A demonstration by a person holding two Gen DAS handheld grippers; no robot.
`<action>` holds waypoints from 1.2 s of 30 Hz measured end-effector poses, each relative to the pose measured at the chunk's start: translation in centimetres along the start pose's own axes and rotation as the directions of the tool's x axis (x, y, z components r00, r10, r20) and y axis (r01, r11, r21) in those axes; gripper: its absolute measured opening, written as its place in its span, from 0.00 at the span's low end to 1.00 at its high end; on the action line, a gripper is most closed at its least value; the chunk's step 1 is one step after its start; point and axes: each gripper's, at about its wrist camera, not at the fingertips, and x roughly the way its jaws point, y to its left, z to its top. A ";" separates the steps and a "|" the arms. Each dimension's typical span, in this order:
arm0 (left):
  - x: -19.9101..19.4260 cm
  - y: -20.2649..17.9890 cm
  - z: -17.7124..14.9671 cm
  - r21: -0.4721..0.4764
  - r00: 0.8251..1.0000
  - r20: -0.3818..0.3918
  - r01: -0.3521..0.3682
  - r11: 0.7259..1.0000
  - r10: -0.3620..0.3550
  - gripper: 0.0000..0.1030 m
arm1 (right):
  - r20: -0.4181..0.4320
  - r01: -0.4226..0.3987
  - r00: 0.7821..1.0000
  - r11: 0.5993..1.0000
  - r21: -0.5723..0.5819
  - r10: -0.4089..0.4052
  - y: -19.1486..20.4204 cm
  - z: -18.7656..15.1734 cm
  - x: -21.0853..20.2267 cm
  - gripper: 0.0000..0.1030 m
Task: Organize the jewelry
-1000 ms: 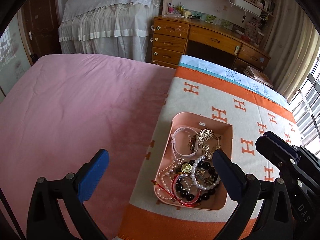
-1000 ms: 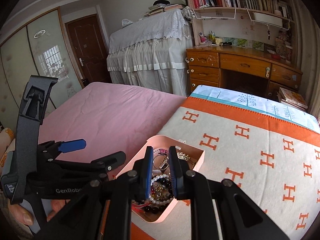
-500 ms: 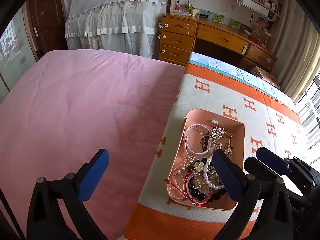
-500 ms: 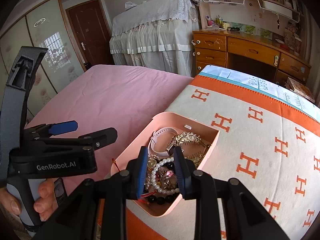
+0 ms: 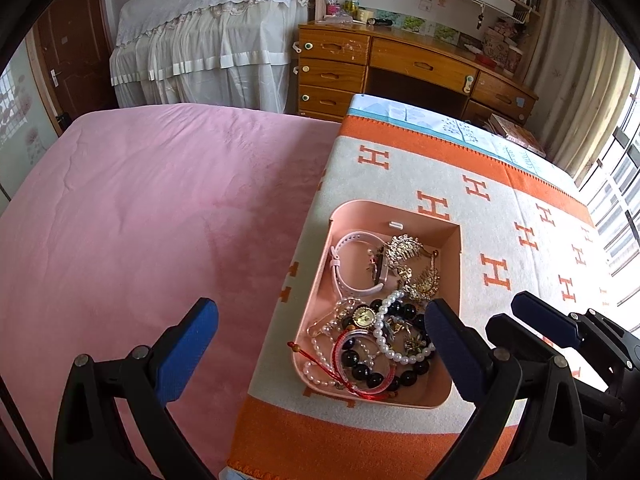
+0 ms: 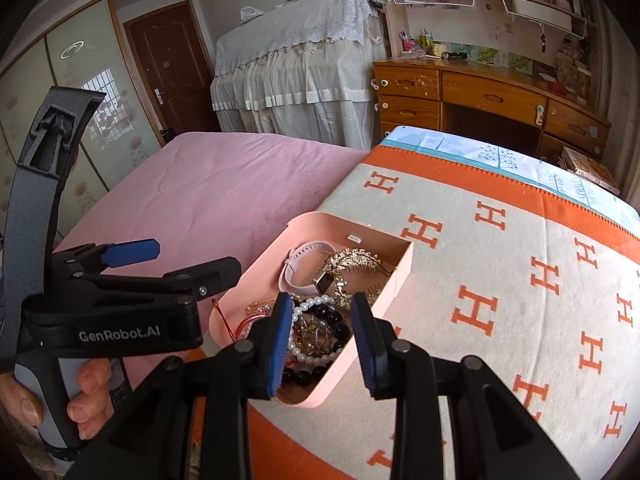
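Note:
A pink tray (image 5: pixel 452 248) (image 6: pixel 400 276) sits on an orange and cream H-patterned blanket (image 5: pixel 500 240) (image 6: pixel 500 280). It holds a tangle of jewelry: a pink watch (image 5: pixel 352 268) (image 6: pixel 308 252), gold hair combs (image 5: pixel 404 248) (image 6: pixel 356 260), a white pearl bracelet (image 5: pixel 394 344), black beads (image 5: pixel 360 364) and a red string bracelet (image 5: pixel 360 388). My left gripper (image 5: pixel 320 348) (image 6: pixel 168 260) is wide open and empty, above the tray's near left side. My right gripper (image 6: pixel 322 340) (image 5: pixel 532 320) is part open and empty, just above the tray's near end.
A pink bedspread (image 5: pixel 140 208) lies left of the blanket. A wooden desk with drawers (image 5: pixel 400 64) and a white lace-covered piece of furniture (image 5: pixel 208 40) stand beyond the bed. A window is at the far right (image 5: pixel 620 200).
Both grippers moved closer to the tray. The right gripper's jaws went from almost shut to part open.

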 end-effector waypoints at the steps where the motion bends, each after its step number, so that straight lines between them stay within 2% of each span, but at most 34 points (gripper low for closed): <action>1: -0.1 -0.5 -0.1 0.011 1.000 0.002 0.009 1.000 -0.009 0.99 | 0.000 0.003 1.000 1.000 0.009 -0.003 -0.4 -0.3 -0.3 0.30; 12: -1.7 -8.0 -1.6 0.185 0.997 0.032 0.058 0.981 -0.065 0.99 | 0.043 0.110 0.992 0.984 0.142 -0.117 -5.4 -3.1 -5.2 0.31; 13: -2.0 -8.8 -1.7 0.200 0.997 0.037 0.064 0.978 -0.072 0.99 | 0.051 0.123 0.990 0.980 0.156 -0.132 -5.8 -3.2 -5.8 0.32; 15: -2.6 -10.3 -1.8 0.230 0.995 0.053 0.070 0.971 -0.085 0.99 | 0.074 0.132 0.986 0.972 0.192 -0.149 -6.7 -3.3 -7.1 0.44; 18: -3.6 -12.3 -1.8 0.260 0.991 0.085 0.074 0.963 -0.099 0.99 | 0.116 0.143 0.978 0.959 0.244 -0.175 -7.8 -3.2 -9.2 0.51; 23: -5.6 -14.7 -1.3 0.257 0.978 0.123 0.133 0.957 -0.169 0.99 | 0.184 0.170 0.957 0.946 0.275 -0.225 -8.6 -3.2 -12.8 0.58; 27: -7.0 -16.1 -1.0 0.251 0.969 0.150 0.157 0.955 -0.199 0.99 | 0.250 0.233 0.919 0.931 0.282 -0.306 -8.8 -3.2 -15.4 0.67; 30: -7.7 -16.7 -0.8 0.238 0.966 0.166 0.159 0.958 -0.201 0.99 | 0.279 0.266 0.896 0.921 0.285 -0.345 -9.1 -3.3 -16.4 0.69; 32: -8.1 -16.9 -0.6 0.232 0.963 0.174 0.162 0.959 -0.205 0.99 | 0.282 0.279 0.891 0.919 0.280 -0.356 -9.4 -3.3 -16.6 0.69; 36: -8.5 -17.3 -0.4 0.226 0.962 0.194 0.148 0.963 -0.194 0.99 | 0.279 0.277 0.893 0.920 0.276 -0.353 -10.1 -3.5 -16.7 0.69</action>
